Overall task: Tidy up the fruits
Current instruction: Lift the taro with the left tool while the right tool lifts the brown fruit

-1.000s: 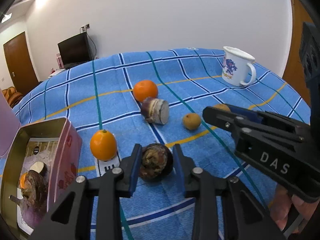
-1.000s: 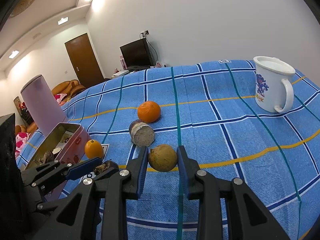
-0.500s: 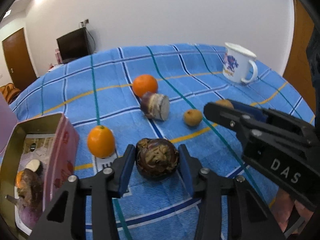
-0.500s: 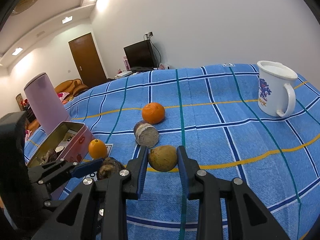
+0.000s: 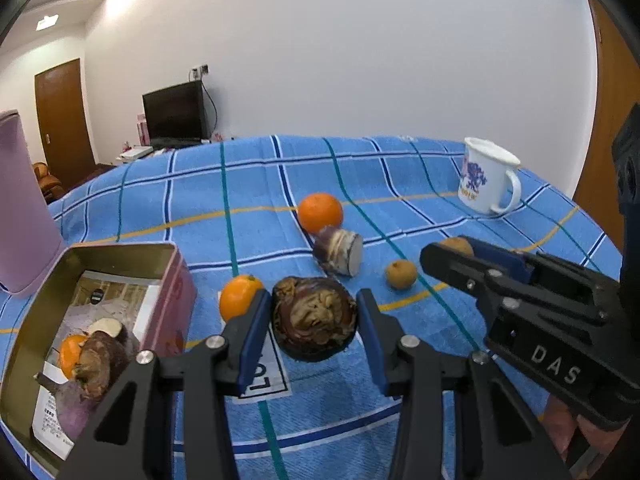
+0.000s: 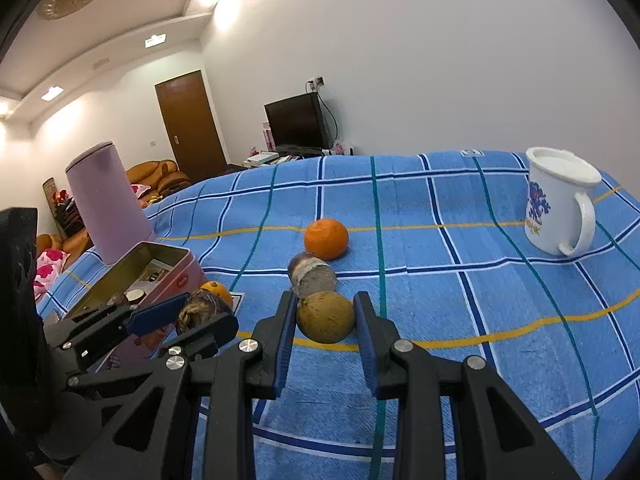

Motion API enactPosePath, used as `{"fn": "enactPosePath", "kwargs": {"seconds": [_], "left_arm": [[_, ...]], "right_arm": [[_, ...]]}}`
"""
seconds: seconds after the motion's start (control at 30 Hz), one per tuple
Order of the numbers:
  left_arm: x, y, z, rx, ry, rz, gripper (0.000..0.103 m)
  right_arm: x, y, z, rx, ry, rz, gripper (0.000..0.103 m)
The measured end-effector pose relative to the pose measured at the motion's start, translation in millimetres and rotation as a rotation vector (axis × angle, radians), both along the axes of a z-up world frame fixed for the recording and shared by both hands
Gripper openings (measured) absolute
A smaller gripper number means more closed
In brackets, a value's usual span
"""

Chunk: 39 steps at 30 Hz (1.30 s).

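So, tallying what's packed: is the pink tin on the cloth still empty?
No, the pink tin already holds an orange fruit and brown roots.

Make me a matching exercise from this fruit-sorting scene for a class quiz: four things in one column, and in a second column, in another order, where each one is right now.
Things:
1. dark wrinkled fruit
2. brownish-yellow fruit
3. white mug
4. half-hidden orange

Places:
A. inside the pink tin
B. between the left tongs
C. standing on the blue checked cloth, far right
D. between the right tongs

Pairs: 1-B, 2-D, 3-C, 4-A
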<state>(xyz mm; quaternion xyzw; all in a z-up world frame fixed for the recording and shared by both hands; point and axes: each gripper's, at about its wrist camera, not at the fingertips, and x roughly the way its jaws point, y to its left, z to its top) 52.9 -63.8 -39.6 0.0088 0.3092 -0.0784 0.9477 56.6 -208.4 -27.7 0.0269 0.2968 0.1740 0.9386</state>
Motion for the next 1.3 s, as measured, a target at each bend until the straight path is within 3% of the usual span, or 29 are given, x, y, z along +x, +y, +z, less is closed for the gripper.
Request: {"fn": "enactPosePath", "kwargs": {"seconds": [1.3], "left_arm": [[-35.2,5.3,17.9,0.010,-0.205,0.068,0.045]], "right_arm": [[-24.1,7.2,10.6,-0.022,-0.129,0.052,0.031]]}}
